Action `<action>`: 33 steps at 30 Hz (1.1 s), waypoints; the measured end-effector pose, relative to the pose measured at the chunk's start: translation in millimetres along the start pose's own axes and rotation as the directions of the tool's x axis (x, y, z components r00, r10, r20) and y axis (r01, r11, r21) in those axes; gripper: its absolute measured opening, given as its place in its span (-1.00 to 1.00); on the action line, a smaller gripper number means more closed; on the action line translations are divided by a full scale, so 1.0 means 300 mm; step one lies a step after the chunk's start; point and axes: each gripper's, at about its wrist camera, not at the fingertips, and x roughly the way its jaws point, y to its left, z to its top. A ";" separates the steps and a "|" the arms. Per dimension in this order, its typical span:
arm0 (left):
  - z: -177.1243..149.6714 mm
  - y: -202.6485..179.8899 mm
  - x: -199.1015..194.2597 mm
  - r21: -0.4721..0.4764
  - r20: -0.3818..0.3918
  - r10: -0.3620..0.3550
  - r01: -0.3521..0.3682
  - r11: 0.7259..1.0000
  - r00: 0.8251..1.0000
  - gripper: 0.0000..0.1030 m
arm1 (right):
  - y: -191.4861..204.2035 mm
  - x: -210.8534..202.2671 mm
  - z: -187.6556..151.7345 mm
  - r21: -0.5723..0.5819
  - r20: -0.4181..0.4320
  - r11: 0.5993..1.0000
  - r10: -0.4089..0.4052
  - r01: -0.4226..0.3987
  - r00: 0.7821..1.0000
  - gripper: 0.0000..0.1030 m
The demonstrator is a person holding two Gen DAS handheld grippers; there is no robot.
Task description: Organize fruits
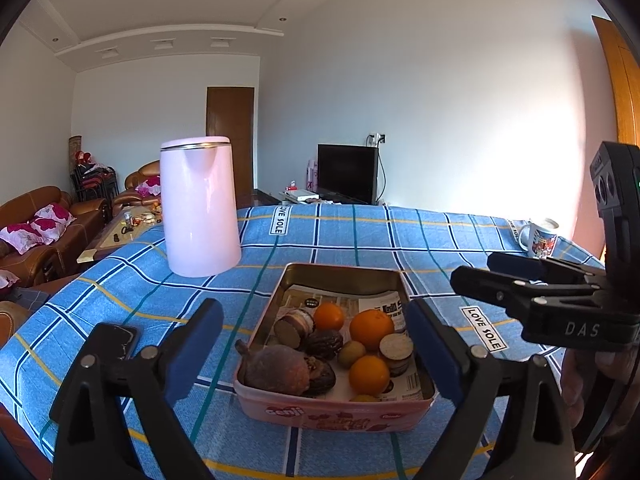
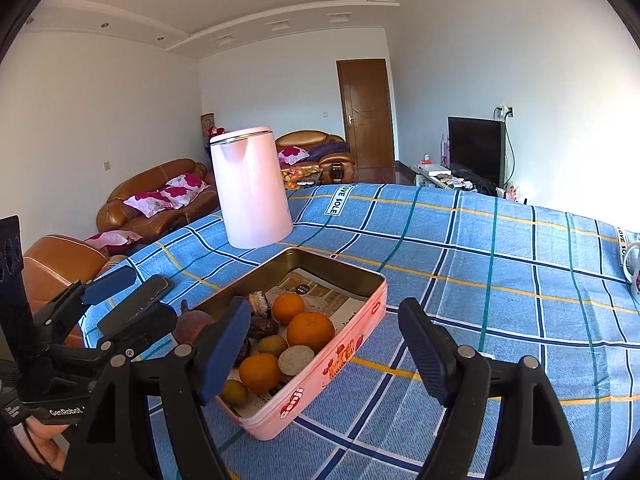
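A pink tin box [image 1: 332, 414] [image 2: 352, 334] lined with newspaper sits on the blue checked tablecloth [image 1: 360, 236] [image 2: 500, 272]. It holds oranges [image 1: 371, 328] [image 2: 310, 332], small yellow-green fruits [image 1: 351, 354] [image 2: 272, 346], dark passion fruits [image 1: 324, 343], a brownish pomegranate [image 1: 276, 370] and round cut pieces [image 1: 396, 347] [image 2: 296, 360]. My left gripper [image 1: 316, 352] is open and empty, its fingers either side of the tin. My right gripper [image 2: 324, 356] is open and empty, above the tin's right side; it also shows in the left wrist view [image 1: 480, 278].
A pink kettle [image 1: 200, 208] [image 2: 252, 188] stands behind the tin. A black phone [image 1: 120, 340] [image 2: 136, 300] lies at the table's left edge. A mug [image 1: 540, 238] [image 2: 634, 268] sits at the far right. Sofas and a TV are beyond the table.
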 end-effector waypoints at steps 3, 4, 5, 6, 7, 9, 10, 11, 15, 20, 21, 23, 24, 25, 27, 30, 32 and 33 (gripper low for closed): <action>0.000 -0.006 -0.001 0.004 0.000 -0.002 0.002 1.000 1.000 0.84 | -0.004 -0.008 -0.005 0.004 0.003 1.000 0.000 0.000 1.000 0.51; 0.001 -0.008 -0.003 0.006 0.001 -0.002 0.002 1.000 1.000 0.85 | -0.005 -0.011 -0.006 0.005 0.004 1.000 -0.001 0.001 1.000 0.51; 0.001 -0.010 -0.004 0.008 0.002 -0.002 0.002 1.000 1.000 0.85 | -0.006 -0.015 -0.007 0.006 0.006 1.000 -0.002 0.002 1.000 0.51; 0.003 -0.012 -0.006 0.008 0.002 -0.002 0.002 1.000 1.000 0.85 | -0.008 -0.017 -0.008 0.008 0.008 1.000 -0.002 0.002 1.000 0.51; 0.004 -0.012 -0.006 0.008 0.002 -0.002 0.002 1.000 1.000 0.85 | -0.009 -0.020 -0.009 0.009 0.009 1.000 -0.001 0.001 1.000 0.51; 0.004 -0.012 -0.007 0.008 0.002 -0.002 0.002 1.000 1.000 0.85 | -0.011 -0.027 -0.010 0.011 0.013 1.000 -0.002 0.002 1.000 0.51; 0.003 -0.012 -0.007 0.008 0.001 -0.002 0.002 1.000 1.000 0.85 | -0.011 -0.032 -0.011 0.011 0.015 1.000 -0.002 0.002 1.000 0.52; 0.004 -0.012 -0.007 0.008 0.000 -0.002 0.002 1.000 1.000 0.86 | -0.011 -0.035 -0.012 0.011 0.016 1.000 -0.001 0.001 1.000 0.52; 0.006 -0.016 -0.006 0.010 -0.001 -0.002 0.002 1.000 1.000 0.87 | -0.010 -0.055 -0.018 0.010 0.025 1.000 -0.003 0.003 1.000 0.52; 0.008 -0.020 -0.007 0.013 -0.002 -0.003 0.003 1.000 1.000 0.87 | -0.017 -0.057 -0.020 0.016 0.025 1.000 -0.005 0.004 1.000 0.52; 0.008 -0.020 -0.006 0.013 -0.002 -0.003 0.003 1.000 1.000 0.87 | -0.018 -0.057 -0.020 0.016 0.025 1.000 -0.005 0.004 1.000 0.52; 0.008 -0.021 -0.007 0.013 -0.002 -0.003 0.003 1.000 1.000 0.87 | -0.018 -0.057 -0.020 0.016 0.025 1.000 -0.005 0.005 1.000 0.52; 0.008 -0.021 -0.006 0.014 -0.002 -0.002 0.002 1.000 1.000 0.87 | -0.018 -0.057 -0.020 0.016 0.025 1.000 -0.005 0.004 1.000 0.52; 0.007 -0.020 -0.006 0.012 -0.002 -0.004 0.004 1.000 1.000 0.87 | -0.018 -0.057 -0.020 0.016 0.025 1.000 -0.005 0.004 1.000 0.53; 0.008 -0.022 -0.006 0.012 -0.003 -0.003 0.003 1.000 1.000 0.87 | -0.019 -0.057 -0.019 0.016 0.025 1.000 -0.005 0.005 1.000 0.53; 0.010 -0.029 -0.007 0.017 -0.005 0.001 -0.001 1.000 1.000 0.94 | -0.023 -0.062 -0.023 0.019 0.028 1.000 -0.008 0.007 1.000 0.53; 0.013 -0.033 -0.009 0.020 -0.005 -0.001 0.001 1.000 1.000 0.94 | -0.025 -0.068 -0.026 0.020 0.031 1.000 -0.010 0.009 0.999 0.53; 0.013 -0.034 -0.008 0.021 -0.006 -0.004 0.004 1.000 1.000 0.94 | -0.026 -0.072 -0.028 0.021 0.033 1.000 -0.011 0.010 0.999 0.53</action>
